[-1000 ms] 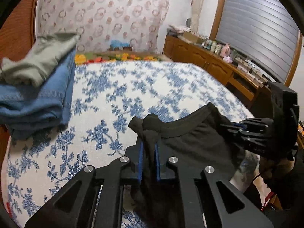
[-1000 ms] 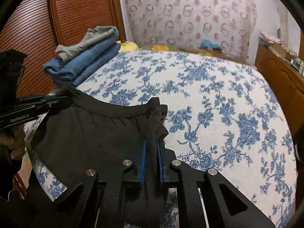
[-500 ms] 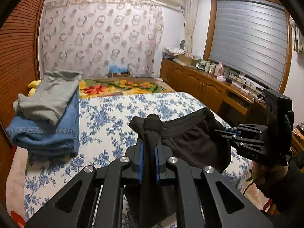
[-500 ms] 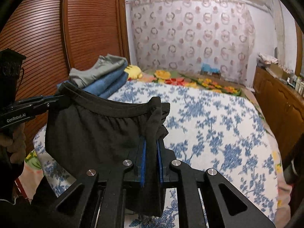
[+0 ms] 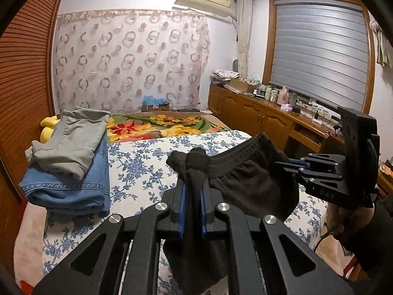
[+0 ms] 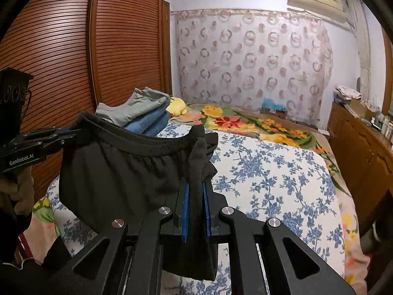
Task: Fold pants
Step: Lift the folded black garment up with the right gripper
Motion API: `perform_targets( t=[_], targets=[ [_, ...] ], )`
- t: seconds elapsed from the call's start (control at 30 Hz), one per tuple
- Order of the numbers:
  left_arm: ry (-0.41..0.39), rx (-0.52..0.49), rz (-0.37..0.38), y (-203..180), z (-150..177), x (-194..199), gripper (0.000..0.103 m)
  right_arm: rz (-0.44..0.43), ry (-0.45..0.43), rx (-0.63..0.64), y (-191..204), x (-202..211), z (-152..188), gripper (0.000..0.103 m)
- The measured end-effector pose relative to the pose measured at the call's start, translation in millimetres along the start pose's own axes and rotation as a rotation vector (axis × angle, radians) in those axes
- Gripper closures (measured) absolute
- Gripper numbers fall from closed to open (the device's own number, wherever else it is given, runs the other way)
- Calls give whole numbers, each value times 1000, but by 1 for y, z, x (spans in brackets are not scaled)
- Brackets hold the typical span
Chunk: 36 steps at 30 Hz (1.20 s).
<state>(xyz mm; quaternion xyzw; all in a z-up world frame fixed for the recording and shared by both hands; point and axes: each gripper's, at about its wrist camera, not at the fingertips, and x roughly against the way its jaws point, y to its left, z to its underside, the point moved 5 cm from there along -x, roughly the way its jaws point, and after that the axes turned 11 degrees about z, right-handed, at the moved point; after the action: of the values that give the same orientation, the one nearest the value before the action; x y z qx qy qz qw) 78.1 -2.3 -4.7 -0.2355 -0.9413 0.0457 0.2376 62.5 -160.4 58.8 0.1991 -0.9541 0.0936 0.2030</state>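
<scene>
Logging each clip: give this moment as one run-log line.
stage: lifting | left gripper: shut on black pants waistband | right gripper: shut on waistband | pants: held above bed

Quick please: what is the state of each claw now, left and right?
Left claw: closed on the black pants waistband.
Right claw: closed on the same pants' waistband, other end.

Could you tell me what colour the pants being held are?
Black pants, clearest in the right wrist view.

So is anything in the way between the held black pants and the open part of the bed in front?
Nothing visible. The black pants hang between both grippers over the bare floral sheet; the folded stack lies off to the left.
</scene>
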Motion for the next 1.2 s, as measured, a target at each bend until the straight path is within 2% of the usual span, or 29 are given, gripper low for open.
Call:
perform_targets(
  t=[0.23, 0.6, 1.2],
  targets=[
    [1, 21, -28, 16, -2, -4, 92, -23, 5, 23, 2, -22, -12, 93],
    [-3, 46, -78, 48, -17, -13, 92, -56, -13, 86, 6, -63, -49, 93],
    [-58, 45, -161, 101, -63, -17, 92, -88, -82, 187, 12, -116, -107, 93]
  ],
)
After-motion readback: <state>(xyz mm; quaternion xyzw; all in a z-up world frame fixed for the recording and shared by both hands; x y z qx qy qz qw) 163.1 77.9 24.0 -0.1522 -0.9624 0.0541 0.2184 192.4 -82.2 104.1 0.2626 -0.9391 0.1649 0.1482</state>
